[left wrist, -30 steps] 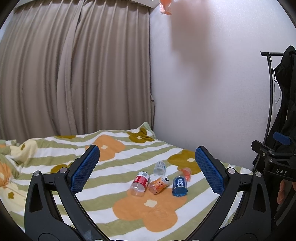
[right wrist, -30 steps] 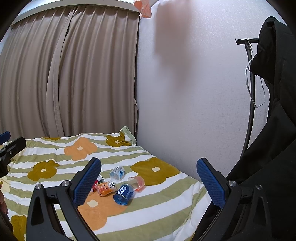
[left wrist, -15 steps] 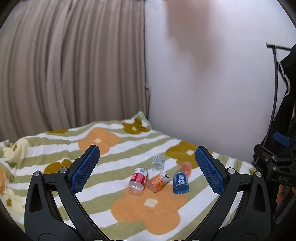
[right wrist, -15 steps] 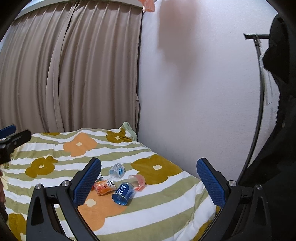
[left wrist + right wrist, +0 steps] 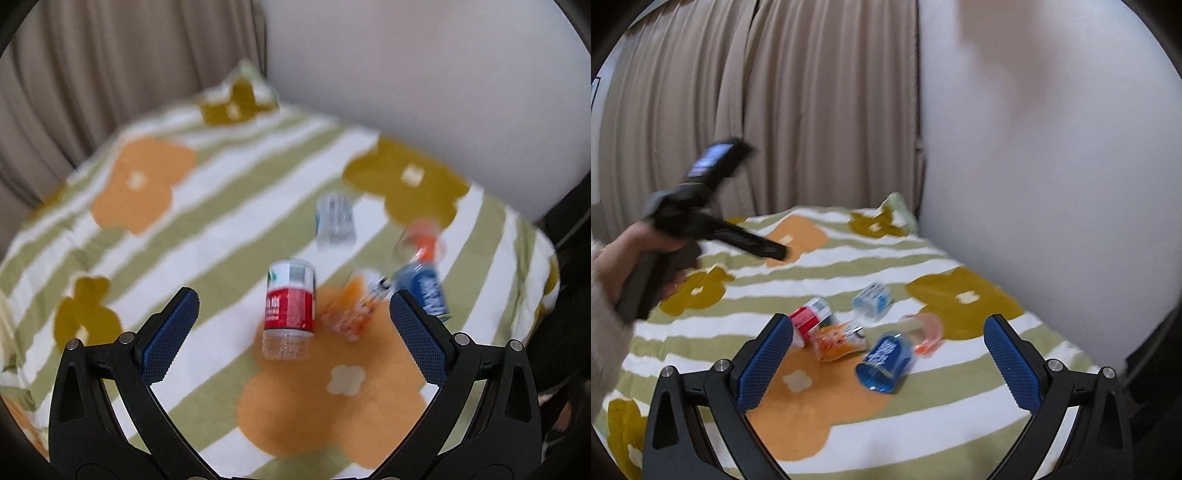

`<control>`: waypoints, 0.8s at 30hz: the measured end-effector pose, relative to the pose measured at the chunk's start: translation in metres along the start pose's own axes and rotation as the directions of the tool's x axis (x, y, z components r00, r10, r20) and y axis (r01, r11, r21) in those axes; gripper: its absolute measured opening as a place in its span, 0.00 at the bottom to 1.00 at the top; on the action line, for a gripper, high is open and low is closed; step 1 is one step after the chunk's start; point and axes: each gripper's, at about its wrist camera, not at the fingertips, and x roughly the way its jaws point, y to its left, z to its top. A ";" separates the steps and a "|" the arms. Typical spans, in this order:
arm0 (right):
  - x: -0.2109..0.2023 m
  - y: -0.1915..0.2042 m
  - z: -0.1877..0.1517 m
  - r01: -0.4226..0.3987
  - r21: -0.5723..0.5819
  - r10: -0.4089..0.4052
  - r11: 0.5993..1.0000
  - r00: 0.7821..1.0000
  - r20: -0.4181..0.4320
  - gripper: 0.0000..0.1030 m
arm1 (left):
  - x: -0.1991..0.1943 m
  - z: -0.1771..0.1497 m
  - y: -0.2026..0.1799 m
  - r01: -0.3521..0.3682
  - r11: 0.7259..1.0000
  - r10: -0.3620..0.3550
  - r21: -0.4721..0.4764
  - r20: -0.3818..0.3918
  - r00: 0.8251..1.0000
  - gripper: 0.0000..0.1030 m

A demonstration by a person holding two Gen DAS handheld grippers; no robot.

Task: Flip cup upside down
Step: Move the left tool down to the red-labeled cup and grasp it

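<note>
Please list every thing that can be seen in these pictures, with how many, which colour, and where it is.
red-label cup: 1, clear with red and white label, lying on the blanket, left of the group.
orange cup: 1, lying beside it.
blue cup: 1, lying, nearest the right tool.
pink cup: 1, clear pink, lying behind the blue one.
pale cup: 1, clear with light-blue print, farthest.
blanket: 1, green-white stripes, orange and olive flowers.
curtain: beige, behind.
wall: white.
left tool: open.
right tool: open.
left hand: holding its tool.
</note>
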 end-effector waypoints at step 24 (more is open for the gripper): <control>0.078 0.024 -0.062 -0.182 0.025 0.183 0.983 0.962 -0.205 1.00 | 0.183 -0.038 0.035 0.131 0.982 -0.180 -0.136 -0.466 0.866 0.54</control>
